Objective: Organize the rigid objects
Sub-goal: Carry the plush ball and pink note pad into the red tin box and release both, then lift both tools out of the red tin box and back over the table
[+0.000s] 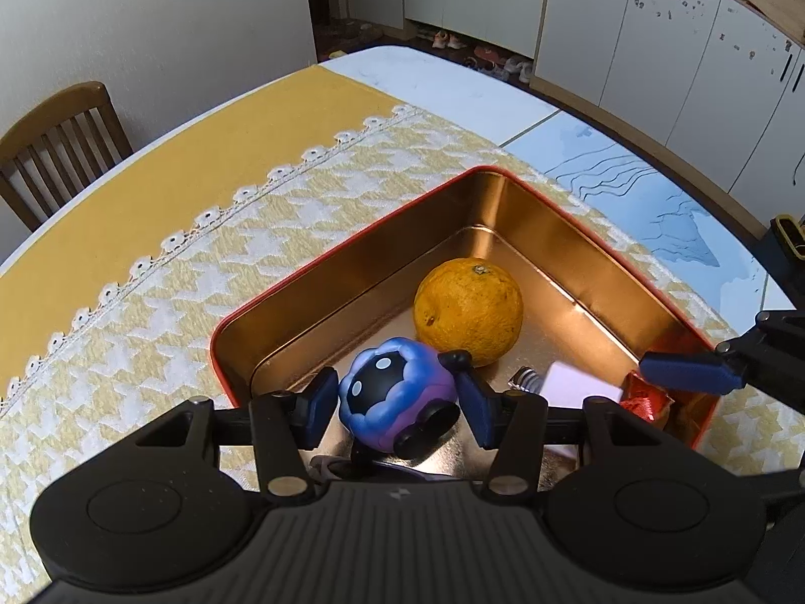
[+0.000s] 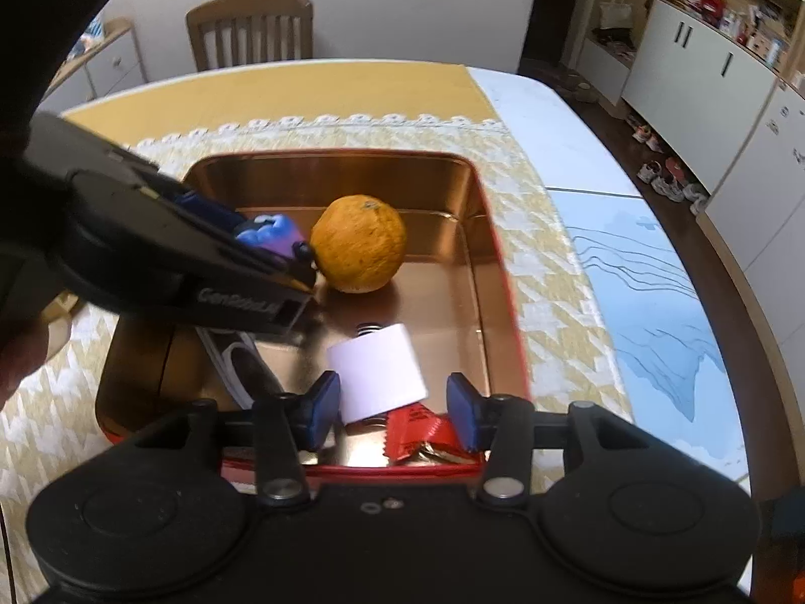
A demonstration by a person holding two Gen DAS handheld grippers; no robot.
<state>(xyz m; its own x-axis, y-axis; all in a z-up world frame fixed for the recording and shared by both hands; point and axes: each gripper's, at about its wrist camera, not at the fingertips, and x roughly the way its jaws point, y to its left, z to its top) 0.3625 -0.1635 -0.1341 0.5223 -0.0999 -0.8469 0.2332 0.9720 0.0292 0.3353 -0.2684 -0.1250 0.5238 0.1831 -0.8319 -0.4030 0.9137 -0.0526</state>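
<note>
Left fingers (image 1: 397,405): gripping the blue toy (image 1: 397,397), just behind the orange (image 1: 468,312).
Right fingers (image 2: 392,410): spread wide, straddling the white cylinder (image 2: 377,377) and red wrapper (image 2: 417,430).

The tin (image 2: 495,231) is sitting on the tablecloth (image 2: 553,231), with the chair (image 2: 250,30) standing behind the table. Inside the tin, the orange (image 2: 359,249) is lying toward the back, and the toy (image 1: 397,397) is sitting just left of it, touching it. The white cylinder (image 2: 377,377) is lying in front of the orange, apart from it. The wrapper (image 2: 417,433) is lying at the near wall, just before the cylinder.
</note>
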